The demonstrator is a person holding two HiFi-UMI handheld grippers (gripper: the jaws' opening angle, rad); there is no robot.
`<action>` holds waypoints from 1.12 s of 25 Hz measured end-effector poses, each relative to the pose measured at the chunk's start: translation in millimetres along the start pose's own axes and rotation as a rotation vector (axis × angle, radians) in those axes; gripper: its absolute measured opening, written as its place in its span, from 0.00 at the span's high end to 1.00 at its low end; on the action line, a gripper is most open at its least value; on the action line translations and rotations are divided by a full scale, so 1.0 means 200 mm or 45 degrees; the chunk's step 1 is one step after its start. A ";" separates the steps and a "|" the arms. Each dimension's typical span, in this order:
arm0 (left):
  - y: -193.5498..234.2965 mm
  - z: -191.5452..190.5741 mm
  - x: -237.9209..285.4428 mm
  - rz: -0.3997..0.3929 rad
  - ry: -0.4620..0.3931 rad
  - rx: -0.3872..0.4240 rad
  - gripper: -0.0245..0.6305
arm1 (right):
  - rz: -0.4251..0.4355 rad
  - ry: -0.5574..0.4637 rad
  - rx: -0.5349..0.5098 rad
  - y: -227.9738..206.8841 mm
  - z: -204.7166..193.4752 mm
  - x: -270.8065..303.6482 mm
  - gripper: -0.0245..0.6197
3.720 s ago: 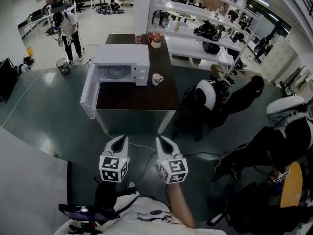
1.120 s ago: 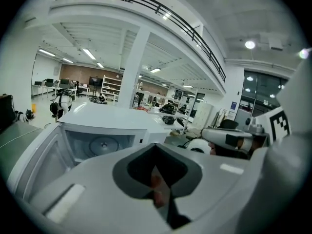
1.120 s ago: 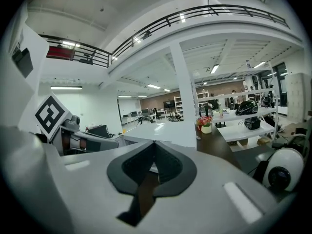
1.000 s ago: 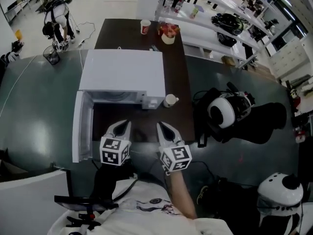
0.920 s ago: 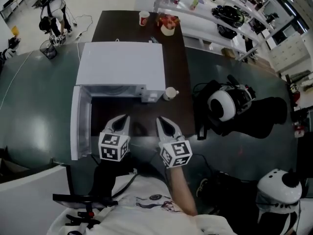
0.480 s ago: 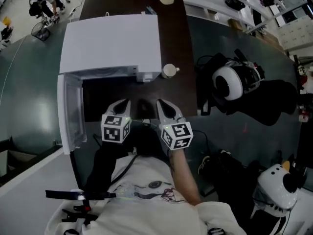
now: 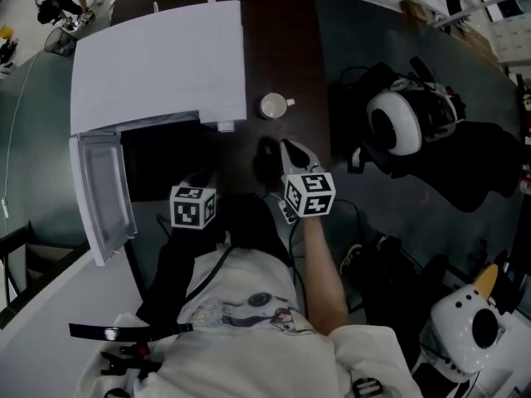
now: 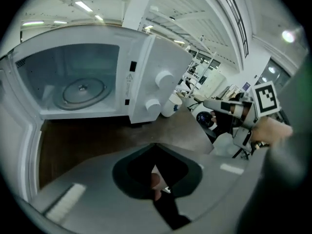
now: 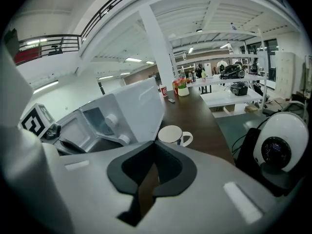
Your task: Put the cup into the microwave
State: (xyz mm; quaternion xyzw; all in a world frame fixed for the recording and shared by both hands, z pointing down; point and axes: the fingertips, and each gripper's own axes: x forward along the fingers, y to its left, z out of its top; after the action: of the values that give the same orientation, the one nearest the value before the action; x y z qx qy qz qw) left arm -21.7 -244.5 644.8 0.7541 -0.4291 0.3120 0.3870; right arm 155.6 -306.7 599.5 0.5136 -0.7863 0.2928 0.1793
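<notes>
Cup (image 7: 272, 105) standing just ahead of my right gripper (image 7: 276, 149) — left gripper (image 7: 202, 181) lying farther off; I'm holding both pressed together, empty.

Cup (image 9: 171, 134) just ahead of right gripper (image 9: 155, 147): white, glossy, looks like glazed ceramic. Microwave (image 9: 122, 113) to its left: smooth satin white casing; turntable (image 8: 83, 89) inside is shiny glass. Table (image 9: 204, 116): dark wood-look, smooth, slight sheen. Gripper shells: matt grey plastic.

The head view looks steeply down on the microwave (image 7: 158, 60) and cup (image 7: 273, 105), while both gripper views face them from close by, low across the table (image 9: 200, 111).
</notes>
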 end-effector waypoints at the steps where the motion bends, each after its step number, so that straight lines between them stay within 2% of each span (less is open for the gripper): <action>1: -0.01 -0.01 0.02 0.004 0.017 0.002 0.96 | -0.006 0.008 0.004 -0.04 0.00 0.02 0.96; 8: -0.07 -0.02 0.11 -0.011 0.092 -0.006 0.96 | -0.057 0.070 -0.006 -0.29 -0.03 0.19 0.96; 12: -0.11 -0.04 0.11 -0.020 0.125 0.007 0.96 | -0.090 0.111 -0.044 -0.43 -0.07 0.31 0.87; 19: -0.12 -0.16 0.09 -0.007 0.192 0.008 0.96 | 0.000 0.169 -0.285 -0.50 -0.06 0.53 0.78; 28: -0.07 -0.20 0.08 0.028 0.207 -0.022 0.96 | 0.061 0.156 -0.543 -0.48 -0.01 0.62 0.78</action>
State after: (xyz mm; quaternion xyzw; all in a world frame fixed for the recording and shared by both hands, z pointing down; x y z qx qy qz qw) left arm -8.5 -212.9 673.5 0.7181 -0.4074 0.3726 0.4236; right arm 191.8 -421.9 700.0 0.4266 -0.8300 0.1548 0.3243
